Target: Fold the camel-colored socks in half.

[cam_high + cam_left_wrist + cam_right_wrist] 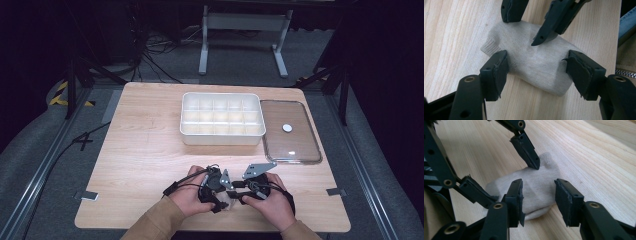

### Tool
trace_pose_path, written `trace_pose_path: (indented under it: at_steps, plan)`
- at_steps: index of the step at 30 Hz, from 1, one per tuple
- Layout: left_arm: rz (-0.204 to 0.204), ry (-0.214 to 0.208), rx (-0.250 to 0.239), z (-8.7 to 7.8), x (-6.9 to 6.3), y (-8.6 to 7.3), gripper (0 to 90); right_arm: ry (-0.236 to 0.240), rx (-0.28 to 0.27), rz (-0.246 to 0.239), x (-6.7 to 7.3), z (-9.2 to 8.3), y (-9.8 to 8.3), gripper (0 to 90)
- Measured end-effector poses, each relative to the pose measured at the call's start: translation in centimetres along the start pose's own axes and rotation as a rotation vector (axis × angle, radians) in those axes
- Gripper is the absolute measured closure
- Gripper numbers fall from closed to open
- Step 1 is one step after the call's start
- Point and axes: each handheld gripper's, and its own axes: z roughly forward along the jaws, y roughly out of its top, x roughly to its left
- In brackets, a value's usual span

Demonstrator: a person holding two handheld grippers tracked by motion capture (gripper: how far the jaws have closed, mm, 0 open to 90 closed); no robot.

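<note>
left gripper (537, 68): we read the jaws as spread, straddling the sock (534, 62); pads beside the cloth, not pinching it
right gripper (537, 195): jaws apart too, cloth sits in the gap, no squeeze that we can see
sock vs fingers: directly between and just ahead of both pairs of jaws, lying flat on the table (145, 150) at its near edge
long axis: runs across the left gripper's gap, ribbed cuff out past one jaw; from the right gripper it runs away from the pads, cuff at the far end
nearer hand: neither, we judge; both tips meet over it from opposite sides
sock material: beige fine knit, folded into a soft limp wad, will sag if lifted
table: pale wood, smooth
farther out: white divided box (221, 119), clear lid (291, 131) beside it, well apart from the fingers
</note>
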Motion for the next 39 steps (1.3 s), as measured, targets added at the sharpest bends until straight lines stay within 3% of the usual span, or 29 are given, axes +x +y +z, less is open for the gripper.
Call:
trace_pose_path:
  at_steps: [9,14,21,27,31,37,39]
  plan:
    - [0.001,0.002,0.007,0.0,0.0,0.0,34.4,-0.021,0.003,0.028,0.0,0.4,0.0,43.9]
    - [-0.009,-0.006,0.016,0.0,-0.1,-0.1,34.4,-0.015,0.017,0.073,-0.4,0.9,-0.3,38.3]
    - [-0.013,0.0,0.02,0.0,-0.2,-0.3,34.3,0.036,0.034,0.133,-1.0,1.5,-0.5,36.8]
    - [-0.012,0.016,0.017,0.0,-0.4,-0.4,34.1,0.09,0.04,0.132,-1.1,1.9,-0.2,45.4]
    - [-0.026,0.014,0.013,0.0,-0.5,-0.5,34.1,0.1,0.044,0.138,-1.1,2.0,-0.2,49.4]
    - [-0.059,0.008,0.009,-0.3,-0.3,-0.6,34.5,0.173,0.034,0.23,-1.6,2.0,-0.6,68.5]
    - [-0.054,0.002,0.003,-0.3,-0.1,-0.7,34.5,0.172,0.03,0.224,-1.7,1.9,-0.5,70.7]
